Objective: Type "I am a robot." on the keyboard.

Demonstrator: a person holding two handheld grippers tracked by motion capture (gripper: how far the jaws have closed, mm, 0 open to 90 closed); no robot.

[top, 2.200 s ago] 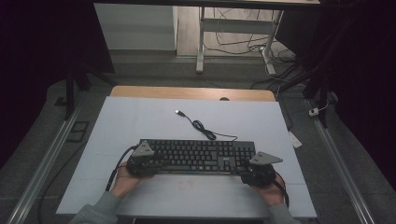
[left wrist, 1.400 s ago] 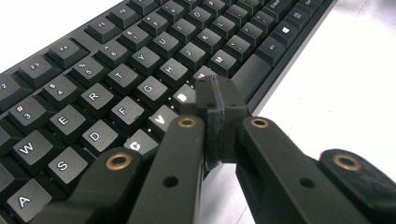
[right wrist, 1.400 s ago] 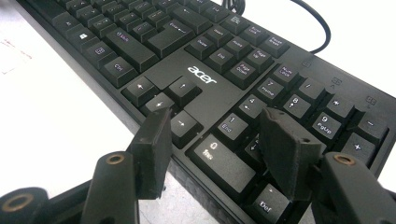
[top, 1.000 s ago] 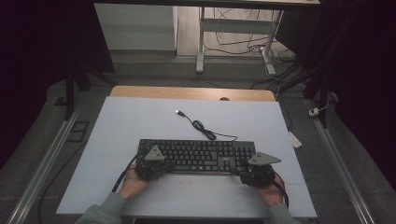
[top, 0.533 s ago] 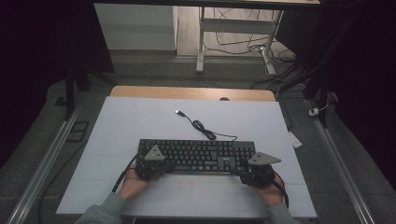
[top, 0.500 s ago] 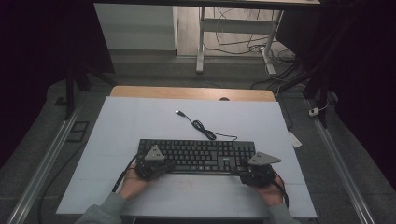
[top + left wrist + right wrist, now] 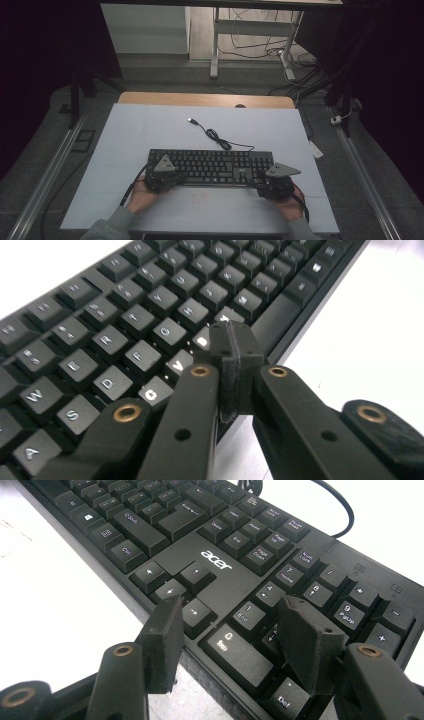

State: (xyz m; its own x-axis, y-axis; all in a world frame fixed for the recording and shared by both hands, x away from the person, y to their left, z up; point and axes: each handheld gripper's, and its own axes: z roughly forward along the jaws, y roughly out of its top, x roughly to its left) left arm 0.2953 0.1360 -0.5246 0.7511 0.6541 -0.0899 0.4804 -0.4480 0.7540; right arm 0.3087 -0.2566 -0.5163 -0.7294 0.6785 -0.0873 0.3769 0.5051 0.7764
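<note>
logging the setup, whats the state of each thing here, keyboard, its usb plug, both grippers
Acer keyboard: flat on the white table, key side up.
USB plug: unplugged, lying loose on the table.
Left gripper: shut, tips over the bottom letter row.
Right gripper: open, jaws over the number pad's near edge.

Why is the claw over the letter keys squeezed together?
It is shut: the left claw pads meet with nothing between, tip above the keyboard.

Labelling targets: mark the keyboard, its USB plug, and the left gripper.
keyboard (image 7: 215, 165), high view, middle of the key field.
USB plug (image 7: 190, 120), high view, free end of the cable.
left gripper (image 7: 231, 342), left gripper view, tips of its shut jaws.
</note>
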